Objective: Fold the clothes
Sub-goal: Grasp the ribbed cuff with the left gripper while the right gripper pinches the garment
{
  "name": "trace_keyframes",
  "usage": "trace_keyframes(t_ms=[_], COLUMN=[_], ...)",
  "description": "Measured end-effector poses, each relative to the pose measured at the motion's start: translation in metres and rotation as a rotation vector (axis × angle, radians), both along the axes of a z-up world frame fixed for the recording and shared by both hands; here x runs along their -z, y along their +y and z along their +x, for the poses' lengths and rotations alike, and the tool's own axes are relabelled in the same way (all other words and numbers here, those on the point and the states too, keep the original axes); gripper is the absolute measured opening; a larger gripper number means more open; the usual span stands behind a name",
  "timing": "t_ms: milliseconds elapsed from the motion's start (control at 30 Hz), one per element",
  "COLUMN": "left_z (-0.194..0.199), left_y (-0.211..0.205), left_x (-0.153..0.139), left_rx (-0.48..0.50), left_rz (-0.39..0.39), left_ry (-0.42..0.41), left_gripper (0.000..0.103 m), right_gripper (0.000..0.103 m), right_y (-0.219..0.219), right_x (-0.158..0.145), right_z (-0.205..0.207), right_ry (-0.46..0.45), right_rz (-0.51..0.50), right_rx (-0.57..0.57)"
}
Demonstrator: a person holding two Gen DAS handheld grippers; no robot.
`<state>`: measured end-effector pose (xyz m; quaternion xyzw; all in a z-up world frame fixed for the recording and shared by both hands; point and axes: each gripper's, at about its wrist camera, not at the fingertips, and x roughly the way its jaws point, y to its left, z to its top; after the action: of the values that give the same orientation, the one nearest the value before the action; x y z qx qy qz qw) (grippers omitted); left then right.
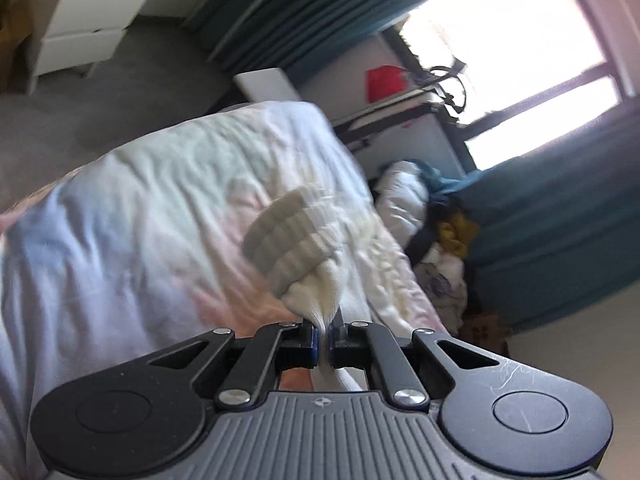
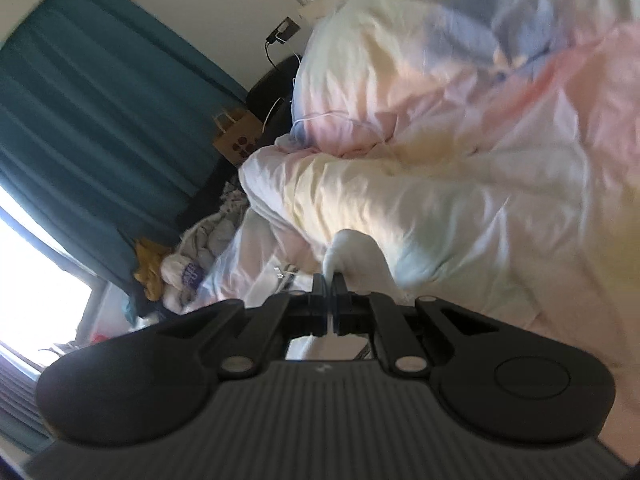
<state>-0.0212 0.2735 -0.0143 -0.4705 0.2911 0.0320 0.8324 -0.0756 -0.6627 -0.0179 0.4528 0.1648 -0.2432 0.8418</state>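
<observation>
The white sock [image 1: 304, 256], ribbed at the cuff and grey along its sole side, hangs in the air above the pastel duvet [image 1: 160, 208]; in the left wrist view its knit is bunched into the left gripper [image 1: 324, 340], whose jaws are clamped tight on the fabric, the cloth pinched thin between the blue pads; the ribbed end sticks out ahead of the fingers and tilts to the left. In the right wrist view the right gripper [image 2: 330, 296] is likewise closed on a fold of the same white sock [image 2: 354, 256], which rises as a small hump just beyond the fingertips and touches the bedding there. Both tools are rolled well off level, so the room lies slanted in each view. The duvet, tie-dyed pink, yellow and blue, covers the bed in creased folds; a heap of loose clothes [image 2: 188, 264] lies on the floor between bed and teal curtains [image 2: 92, 120]; a brown paper bag [image 2: 236, 140] stands beside the bed, its contents hidden; a white drawer unit [image 1: 88, 20] stands well apart on the grey carpet; a red object [image 1: 384, 84], too blurred to name, sits by the bright window [image 1: 512, 40].
</observation>
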Motion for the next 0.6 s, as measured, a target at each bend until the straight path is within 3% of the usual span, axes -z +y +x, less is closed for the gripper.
trace_keyframes(t_ms=[267,367,600], left_z=[0.049,0.07,0.145], left_y=[0.002,0.008,0.001], left_x=[-0.013,-0.015,-0.031], left_rx=[-0.008,-0.017,-0.027], left_rz=[-0.001,-0.037,0.019], left_ry=[0.035,0.052,0.1], left_gripper=[0.005,0.005,0.005], right_gripper=[0.005,0.005,0.005], right_y=[0.004,-0.001,-0.006], right_x=[-0.019,-0.023,-0.029], right_z=[0.021,0.038,0.096], right_ry=[0.026,0.028,0.068], right_rz=[-0.049,-0.044,-0.044], right_rx=[-0.056,-0.062,-0.086])
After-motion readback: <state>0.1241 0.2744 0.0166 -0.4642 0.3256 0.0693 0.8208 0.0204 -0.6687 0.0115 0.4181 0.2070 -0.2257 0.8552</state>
